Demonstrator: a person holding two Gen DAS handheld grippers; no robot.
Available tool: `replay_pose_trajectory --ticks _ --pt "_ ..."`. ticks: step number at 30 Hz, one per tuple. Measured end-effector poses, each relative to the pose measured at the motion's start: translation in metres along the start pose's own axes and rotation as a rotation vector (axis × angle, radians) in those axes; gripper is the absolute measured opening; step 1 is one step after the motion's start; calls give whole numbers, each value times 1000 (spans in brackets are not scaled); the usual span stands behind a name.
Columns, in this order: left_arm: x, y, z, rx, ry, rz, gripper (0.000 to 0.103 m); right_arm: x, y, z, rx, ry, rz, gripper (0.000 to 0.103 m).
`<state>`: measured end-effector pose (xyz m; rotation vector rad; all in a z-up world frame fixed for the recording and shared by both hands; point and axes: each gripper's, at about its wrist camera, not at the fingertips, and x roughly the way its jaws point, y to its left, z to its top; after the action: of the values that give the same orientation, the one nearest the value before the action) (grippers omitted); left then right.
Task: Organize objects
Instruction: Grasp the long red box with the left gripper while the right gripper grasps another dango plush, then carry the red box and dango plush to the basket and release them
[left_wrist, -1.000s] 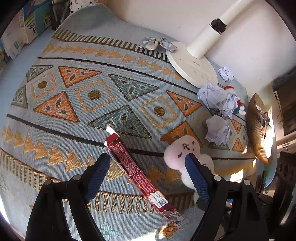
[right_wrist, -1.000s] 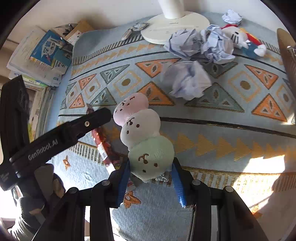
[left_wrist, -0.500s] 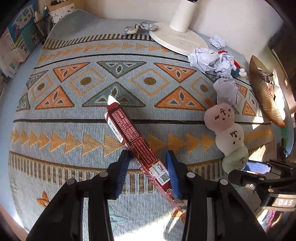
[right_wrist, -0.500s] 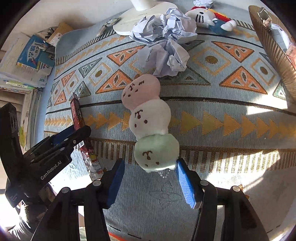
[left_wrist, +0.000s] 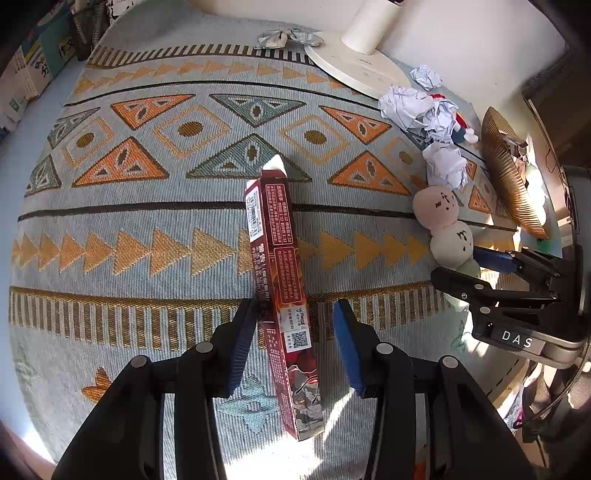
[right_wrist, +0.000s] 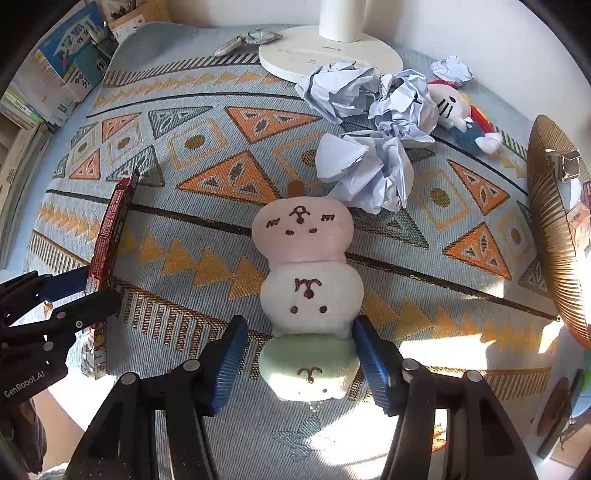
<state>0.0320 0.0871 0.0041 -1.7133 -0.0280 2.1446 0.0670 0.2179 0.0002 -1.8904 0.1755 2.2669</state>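
While half a second back my left jaws were pinched close around the red carton (left_wrist: 281, 291), they now stand spread, and the box lies loose on the patterned cloth of the worktop (left_wrist: 147, 206), running straight away from the left gripper (left_wrist: 293, 345) between its blue pads. One pad sits just beside the carton's edge; the other is apart from it. I read that as a set-down or a regrip, with the carton squared to the weave rather than slanted as before.

On the other side, the right gripper (right_wrist: 297, 365) has drawn nearer the three-ball plush (right_wrist: 308, 295), whose green end now lies between jaws held wide; the right pad is touching or nearly touching it, and I cannot tell which. Neither tool grips anything. Crumpled paper (right_wrist: 369, 173), a cat doll (right_wrist: 458, 110) and the lamp base (right_wrist: 328, 55) lie beyond; the woven basket (right_wrist: 550, 229) at the right edge looks to me a likely destination.
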Motion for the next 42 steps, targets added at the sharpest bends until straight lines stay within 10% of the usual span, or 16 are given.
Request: replay_pose_trajectory --ticks 3,7,19,32,40,42 --pt "3 -15 -2 38 -35 65 43 -1 5 -6 -11 -25 -44 46" --pt "1 -20 -1 76 -50 57 17 -15 -6 -13 51 -40 93 46" --pt "-70 -94 51 120 -216 -47 16 -116 -71 -22 158 -227 357 45" --pt "-104 -291 125 376 -362 -219 16 -238 -283 -49 471 -561 139 45" --pt "-79 -369 151 466 -365 -226 17 -235 -366 -39 595 -599 78 45" --pt "-65 -374 159 457 -355 -226 36 -213 -378 -29 606 -559 86 61"
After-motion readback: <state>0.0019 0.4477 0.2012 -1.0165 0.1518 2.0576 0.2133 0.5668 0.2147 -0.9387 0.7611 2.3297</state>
